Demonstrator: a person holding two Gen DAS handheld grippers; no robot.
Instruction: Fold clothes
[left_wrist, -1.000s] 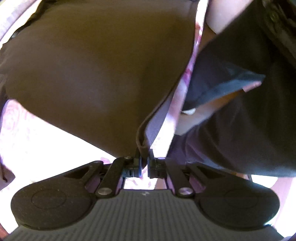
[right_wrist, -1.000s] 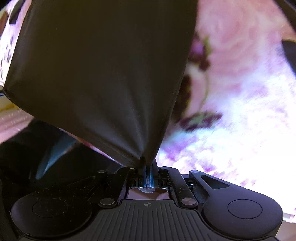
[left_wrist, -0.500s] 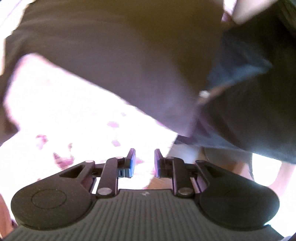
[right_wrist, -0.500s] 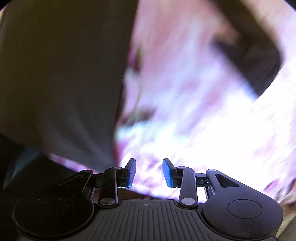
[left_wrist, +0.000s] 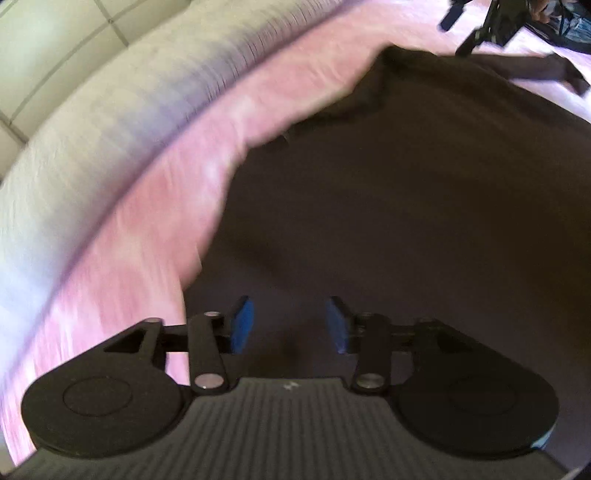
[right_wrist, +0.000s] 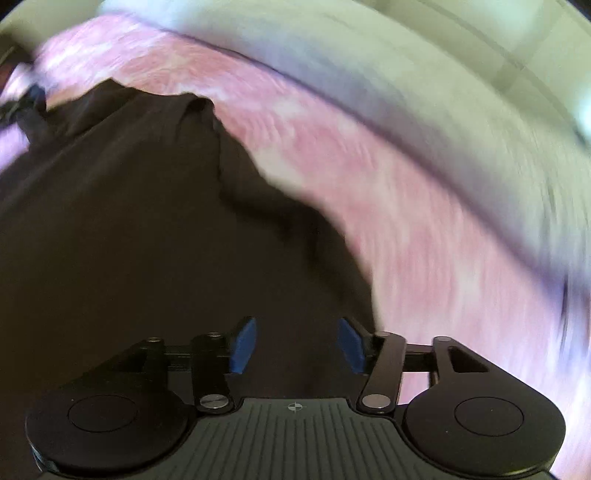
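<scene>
In the left wrist view, the left hand-held gripper (left_wrist: 288, 325) points down over a dark brown garment (left_wrist: 406, 192) spread on a pink bedsheet (left_wrist: 155, 206). Its jaws are opening, blue pads (left_wrist: 242, 325) apart, gripping nothing. A pale mattress edge (left_wrist: 92, 122) curves beyond the sheet.

In the right wrist view, the right hand-held gripper (right_wrist: 297, 345) hangs over the same garment (right_wrist: 129, 221), jaws opening wide with no cloth pinched. Pink bedsheet (right_wrist: 424, 221) lies to the right, blurred.
</scene>
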